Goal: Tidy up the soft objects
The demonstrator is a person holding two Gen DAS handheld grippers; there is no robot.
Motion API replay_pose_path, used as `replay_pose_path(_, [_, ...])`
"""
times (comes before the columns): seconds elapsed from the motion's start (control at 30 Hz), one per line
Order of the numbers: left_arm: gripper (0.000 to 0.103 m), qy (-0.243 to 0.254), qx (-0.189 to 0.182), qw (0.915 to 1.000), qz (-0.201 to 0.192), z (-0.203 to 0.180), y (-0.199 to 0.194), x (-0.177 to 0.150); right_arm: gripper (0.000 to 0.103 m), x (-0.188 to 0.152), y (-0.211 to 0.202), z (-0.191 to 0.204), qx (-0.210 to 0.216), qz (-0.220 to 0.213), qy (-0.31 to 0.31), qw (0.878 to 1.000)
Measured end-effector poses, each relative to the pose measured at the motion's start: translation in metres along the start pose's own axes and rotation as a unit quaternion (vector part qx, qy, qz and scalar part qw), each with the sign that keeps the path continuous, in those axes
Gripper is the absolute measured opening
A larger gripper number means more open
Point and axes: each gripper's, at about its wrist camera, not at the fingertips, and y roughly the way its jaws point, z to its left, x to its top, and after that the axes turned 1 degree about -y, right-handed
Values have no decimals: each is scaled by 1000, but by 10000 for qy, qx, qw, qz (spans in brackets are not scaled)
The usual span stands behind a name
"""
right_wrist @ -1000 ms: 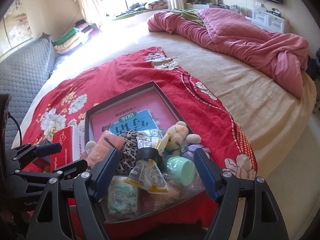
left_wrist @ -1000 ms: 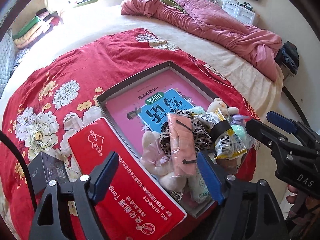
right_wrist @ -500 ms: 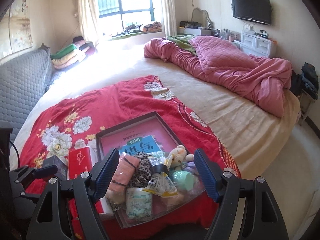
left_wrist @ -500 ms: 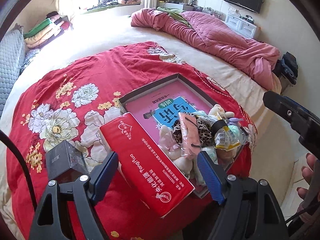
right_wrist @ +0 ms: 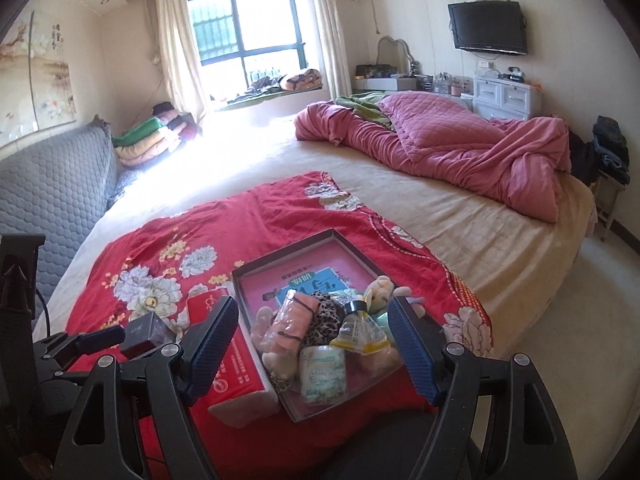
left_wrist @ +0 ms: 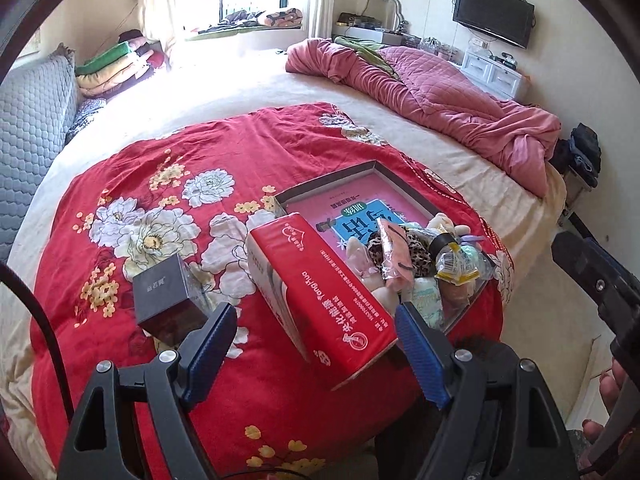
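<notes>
A shallow dark box tray (left_wrist: 332,180) (right_wrist: 280,258) lies on the red flowered bedspread (left_wrist: 240,148) with a pink and blue book in it. Its near end holds a heap of soft things: a pink pouch (left_wrist: 394,252) (right_wrist: 294,322), a leopard-print cloth (right_wrist: 320,320), a small plush toy (right_wrist: 380,288), a tissue pack (right_wrist: 322,372) and a yellow-white packet (left_wrist: 456,266). A red tissue box (left_wrist: 324,296) (right_wrist: 236,376) lies left of the tray. My left gripper (left_wrist: 316,356) is open and empty above the bed's near edge. My right gripper (right_wrist: 310,346) is open and empty above the heap.
A small dark box (left_wrist: 168,300) sits on the bedspread left of the red box. A crumpled pink quilt (right_wrist: 440,148) lies at the far right of the bed. A grey padded headboard (right_wrist: 52,176) is at the left. The floor (right_wrist: 580,300) is at the right.
Both grippers have pulled back and up from the tray, so the heap looks smaller and more of the bed and room shows. Both stay open and empty.
</notes>
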Motion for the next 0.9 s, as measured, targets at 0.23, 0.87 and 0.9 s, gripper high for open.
replay_pose_path(0.23, [80, -35, 144, 9999, 3, 5, -5, -27, 78, -30, -4, 4, -2, 288, -200, 9994])
replay_pose_path(0.87, [80, -86, 276, 9995, 84, -2, -16, -61, 79, -67, -12, 11, -245, 429, -394, 9980])
replay_pose_path(0.9, [80, -96, 289, 9995, 93, -2, -16, -62, 79, -67, -13, 11, -267, 424, -386, 9980])
